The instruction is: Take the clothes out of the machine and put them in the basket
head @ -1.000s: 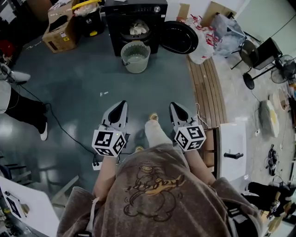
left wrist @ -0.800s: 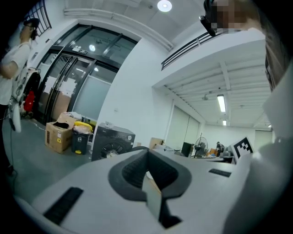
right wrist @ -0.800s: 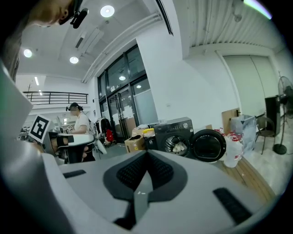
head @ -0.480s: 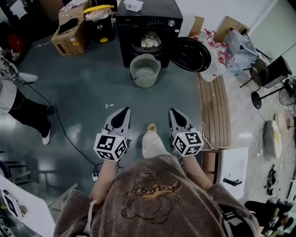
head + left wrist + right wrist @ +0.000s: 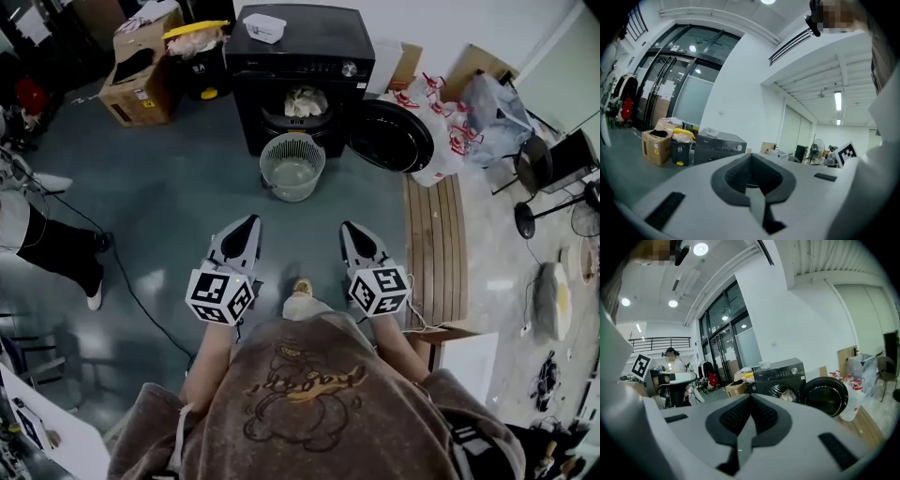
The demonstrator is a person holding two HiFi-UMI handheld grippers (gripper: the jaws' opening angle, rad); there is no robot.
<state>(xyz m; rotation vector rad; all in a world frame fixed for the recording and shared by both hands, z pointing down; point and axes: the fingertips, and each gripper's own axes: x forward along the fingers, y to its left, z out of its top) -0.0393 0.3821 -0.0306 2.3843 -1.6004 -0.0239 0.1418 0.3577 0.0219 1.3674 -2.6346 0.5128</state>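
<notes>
A black front-loading machine (image 5: pixel 300 56) stands at the far side of the floor, its round door (image 5: pixel 391 136) swung open to the right. Pale clothes (image 5: pixel 305 101) lie in the drum. A pale green slatted basket (image 5: pixel 292 167) sits on the floor just in front of the opening. My left gripper (image 5: pixel 251 222) and right gripper (image 5: pixel 345 229) are held side by side ahead of my body, well short of the basket, both shut and empty. The right gripper view shows the machine (image 5: pixel 780 372), door (image 5: pixel 828 394) and clothes (image 5: pixel 787 394) beyond the shut jaws.
A cardboard box (image 5: pixel 141 70) and a yellow-lidded bin (image 5: pixel 199 47) stand left of the machine. White bags (image 5: pixel 450 131) and a wooden slatted bench (image 5: pixel 436 234) are to its right. A person (image 5: pixel 47 244) stands at the left, with a cable (image 5: pixel 141 300) on the floor.
I have walked toward the machine: it and the basket sit lower and larger in the head view. Both grippers stay shut, carried forward side by side.
</notes>
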